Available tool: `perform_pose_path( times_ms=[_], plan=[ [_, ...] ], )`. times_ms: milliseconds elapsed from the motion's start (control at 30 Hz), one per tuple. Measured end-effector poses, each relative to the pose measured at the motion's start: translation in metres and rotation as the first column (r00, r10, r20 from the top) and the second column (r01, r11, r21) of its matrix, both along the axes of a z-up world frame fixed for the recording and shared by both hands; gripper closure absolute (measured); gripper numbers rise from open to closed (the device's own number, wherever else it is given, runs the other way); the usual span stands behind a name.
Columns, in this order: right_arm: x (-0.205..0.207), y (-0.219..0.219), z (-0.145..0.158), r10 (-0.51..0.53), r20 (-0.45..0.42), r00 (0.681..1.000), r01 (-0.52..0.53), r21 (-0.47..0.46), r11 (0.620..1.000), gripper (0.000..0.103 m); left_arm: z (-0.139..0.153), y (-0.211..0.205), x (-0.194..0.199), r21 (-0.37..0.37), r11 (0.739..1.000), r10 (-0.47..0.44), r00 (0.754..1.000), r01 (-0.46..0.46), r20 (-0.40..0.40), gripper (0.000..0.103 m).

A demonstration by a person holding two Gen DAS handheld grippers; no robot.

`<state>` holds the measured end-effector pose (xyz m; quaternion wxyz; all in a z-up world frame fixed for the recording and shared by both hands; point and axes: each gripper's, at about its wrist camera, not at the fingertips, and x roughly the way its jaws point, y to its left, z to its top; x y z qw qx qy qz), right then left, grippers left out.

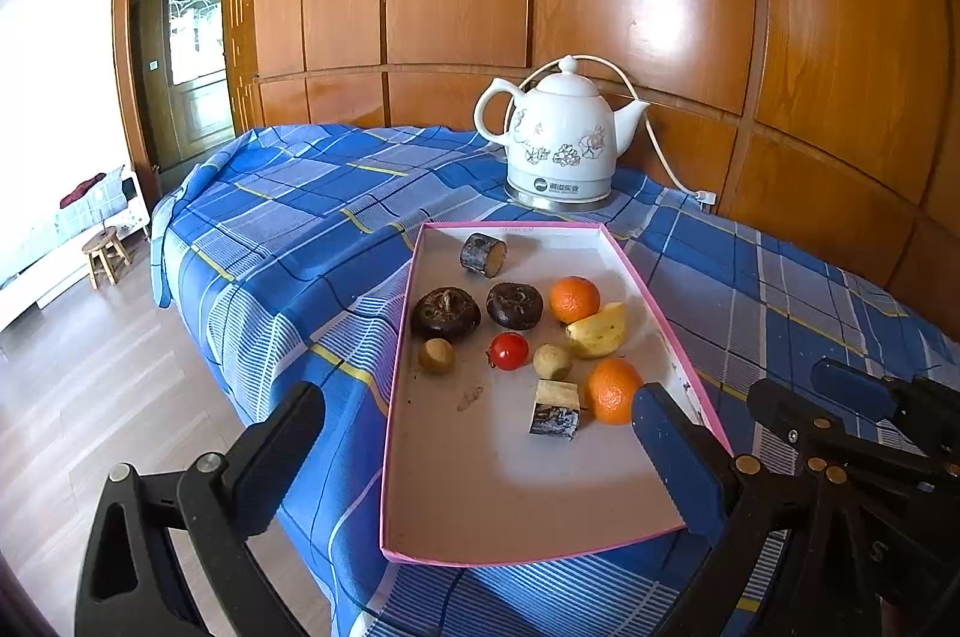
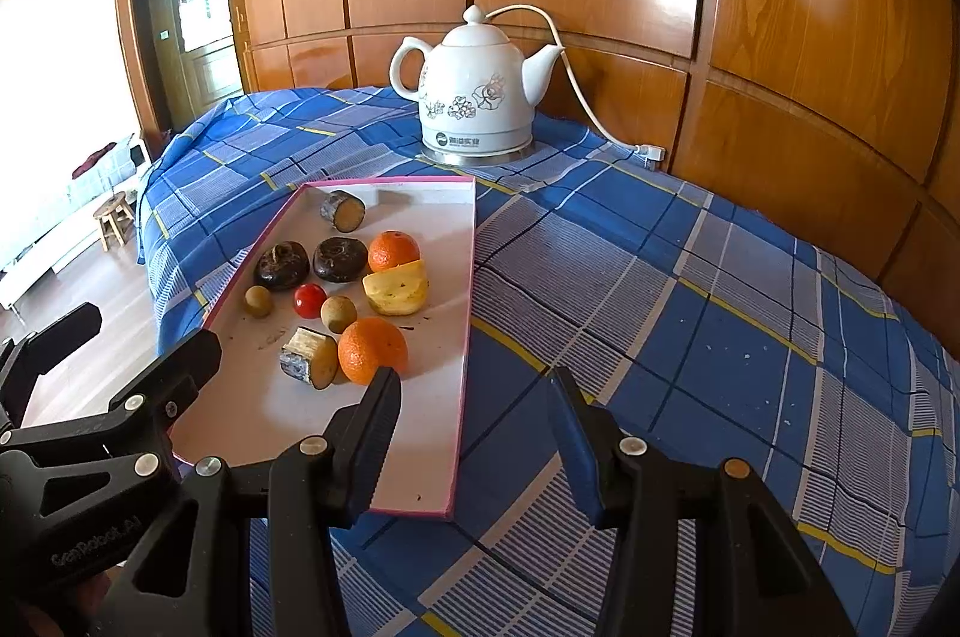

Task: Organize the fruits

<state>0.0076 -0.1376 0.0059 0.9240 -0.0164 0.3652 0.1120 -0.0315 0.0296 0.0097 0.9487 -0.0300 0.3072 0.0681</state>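
Both grippers, left gripper (image 1: 480, 448) and right gripper (image 2: 477, 436), hold fingers apart, empty.

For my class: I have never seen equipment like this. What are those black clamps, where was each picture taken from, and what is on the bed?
The black clamps are hand-held tongs, one in each of a person's hands, with a camera on each looking along its fingers. One picture is from the left tongs, the other from the right tongs. Both stand open and hold nothing. On the blue checked cloth lies a pink-edged tray with two oranges, a small tomato, a yellow fruit piece and other produce. Behind it stands a white kettle.
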Motion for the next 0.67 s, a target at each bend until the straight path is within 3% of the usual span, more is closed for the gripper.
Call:
perform_pose_path(
  times_ms=[667],
  plan=[
    [0.0014, -0.0027, -0.0014, 0.014, -0.004, 1.0, -0.014, 0.003, 1.0, 0.052, -0.0036, -0.0004, 0.0008, 0.009, 1.0, -0.015, 1.0, 0.015, -0.013, 0.001]
  ],
)
